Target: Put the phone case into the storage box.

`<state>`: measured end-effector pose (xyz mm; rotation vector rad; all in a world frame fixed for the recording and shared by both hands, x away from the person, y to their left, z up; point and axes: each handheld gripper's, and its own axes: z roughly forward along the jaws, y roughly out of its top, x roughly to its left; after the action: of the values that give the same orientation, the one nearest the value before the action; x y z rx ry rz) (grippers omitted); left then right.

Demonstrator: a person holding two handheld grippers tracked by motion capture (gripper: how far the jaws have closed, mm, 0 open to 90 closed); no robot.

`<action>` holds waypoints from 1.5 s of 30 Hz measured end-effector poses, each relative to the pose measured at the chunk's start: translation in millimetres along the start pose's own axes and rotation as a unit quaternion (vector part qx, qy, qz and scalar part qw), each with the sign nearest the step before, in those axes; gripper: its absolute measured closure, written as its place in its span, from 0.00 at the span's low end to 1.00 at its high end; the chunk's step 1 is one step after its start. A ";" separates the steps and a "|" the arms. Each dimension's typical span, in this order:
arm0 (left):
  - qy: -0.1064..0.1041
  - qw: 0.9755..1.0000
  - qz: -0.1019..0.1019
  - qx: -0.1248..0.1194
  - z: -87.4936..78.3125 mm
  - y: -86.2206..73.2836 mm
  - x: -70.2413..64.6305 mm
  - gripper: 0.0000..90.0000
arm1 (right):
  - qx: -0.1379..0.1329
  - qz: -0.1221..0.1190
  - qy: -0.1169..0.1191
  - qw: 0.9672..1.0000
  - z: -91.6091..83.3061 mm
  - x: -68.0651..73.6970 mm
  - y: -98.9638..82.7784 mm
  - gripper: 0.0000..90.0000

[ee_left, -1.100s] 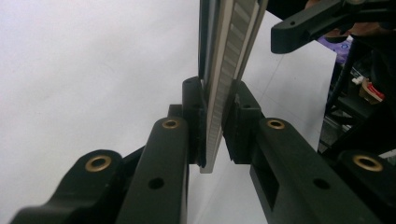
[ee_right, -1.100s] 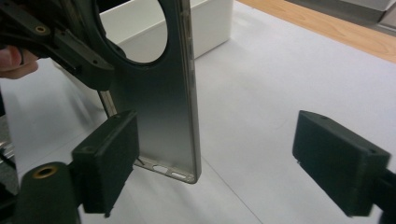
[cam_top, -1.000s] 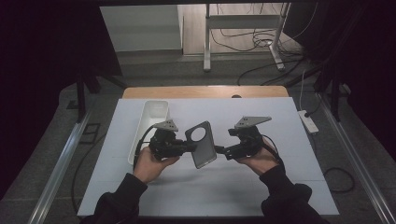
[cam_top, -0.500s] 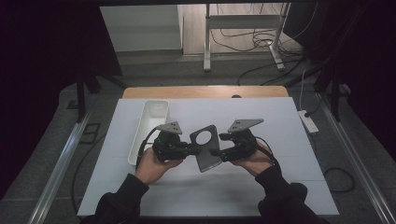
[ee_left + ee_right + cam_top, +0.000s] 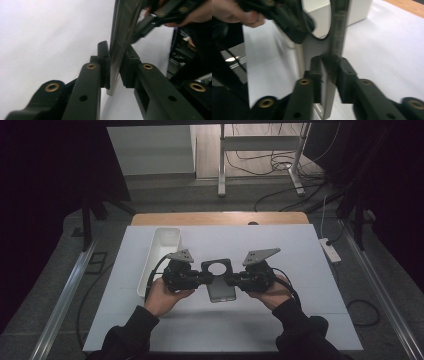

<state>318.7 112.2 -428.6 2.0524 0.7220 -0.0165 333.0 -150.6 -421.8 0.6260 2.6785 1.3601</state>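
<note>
Now both grippers, left point(image 5: 200, 279) and right point(image 5: 235, 280), clench the flat dark-grey plate with a round hole point(image 5: 218, 280) above the counter's near-middle; right fingers just closed; placing remains.

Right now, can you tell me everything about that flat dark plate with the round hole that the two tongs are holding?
The dark plate is a thin, flat, grey rectangle, metal by its dull shine, with a big round hole near its far end. It is held above the white table, its face turned up toward the high view. The left tongs pinch its left edge, and the right tongs, which have just been closing, pinch its right edge. Nothing else touches it.
</note>
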 end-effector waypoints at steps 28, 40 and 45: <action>0.131 0.989 -0.031 -0.059 -8.2 -4.9 8.4 0.10 | -0.020 0.038 -0.125 0.991 -1.7 11.0 3.1 0.90; 0.137 0.990 -0.010 -0.040 2.5 -5.1 -2.0 0.50 | -0.026 0.045 -0.141 0.989 5.5 19.4 4.0 0.90; 0.135 0.990 -0.015 -0.036 4.4 -4.5 -4.2 0.68 | -0.029 0.049 -0.143 0.988 6.8 20.7 4.0 0.90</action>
<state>314.2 108.5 -433.4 1.9942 0.9055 0.2713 317.0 -135.4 -420.3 0.8826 2.4016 1.2559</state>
